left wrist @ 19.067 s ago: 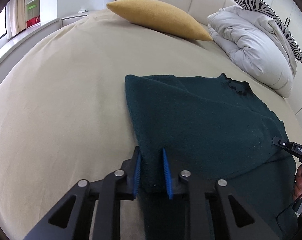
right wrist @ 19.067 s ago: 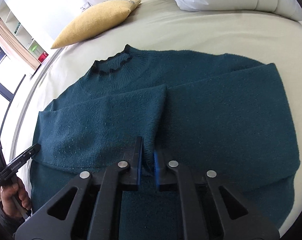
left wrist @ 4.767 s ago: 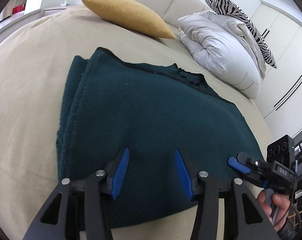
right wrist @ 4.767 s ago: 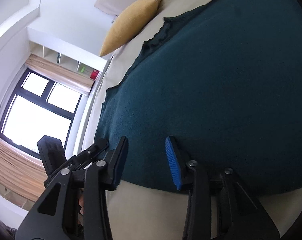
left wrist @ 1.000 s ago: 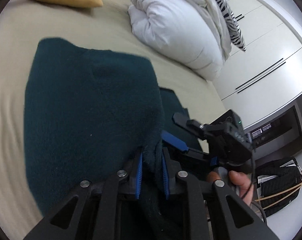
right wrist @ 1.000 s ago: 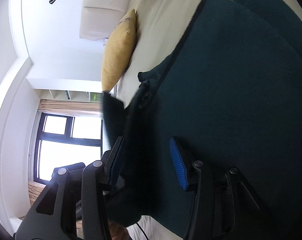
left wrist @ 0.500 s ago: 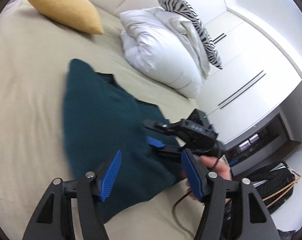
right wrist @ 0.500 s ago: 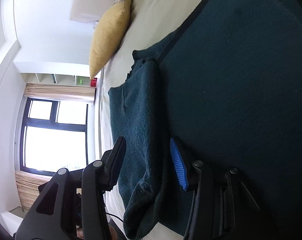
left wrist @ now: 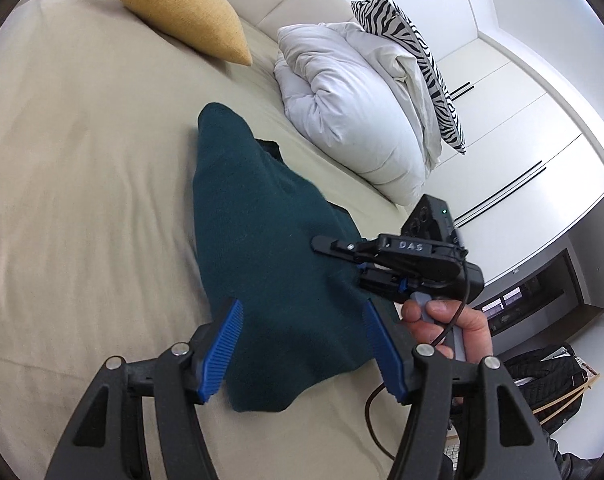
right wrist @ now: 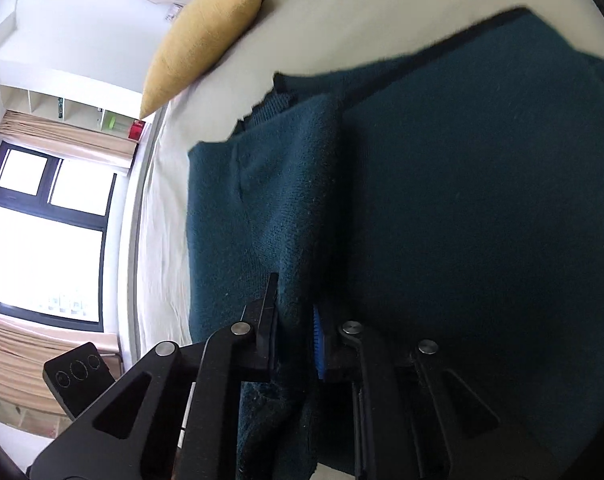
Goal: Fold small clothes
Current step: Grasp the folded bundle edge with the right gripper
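Observation:
A dark teal sweater (left wrist: 253,232) lies folded on the beige bed (left wrist: 81,160). My left gripper (left wrist: 302,312) hovers just above the sweater's near end, open wide, its blue pads clear of the cloth. Over the sweater's right edge sits my right gripper (left wrist: 338,258), held by a hand (left wrist: 462,328). In the right wrist view the right gripper (right wrist: 295,300) has jaws closing on a thick raised fold of the sweater (right wrist: 482,200). The cloth is pinched between the pads.
A yellow pillow (left wrist: 177,8) lies at the head of the bed. To the right sit a white bundled duvet (left wrist: 354,100) and a zebra-print pillow (left wrist: 414,40). White wardrobe doors (left wrist: 522,140) stand beyond the bed's right side; a window (right wrist: 41,240) is on the left.
My left gripper let go of the sweater's fold, opened wide and drew back. My right gripper, open half a second ago, has closed on the fold.

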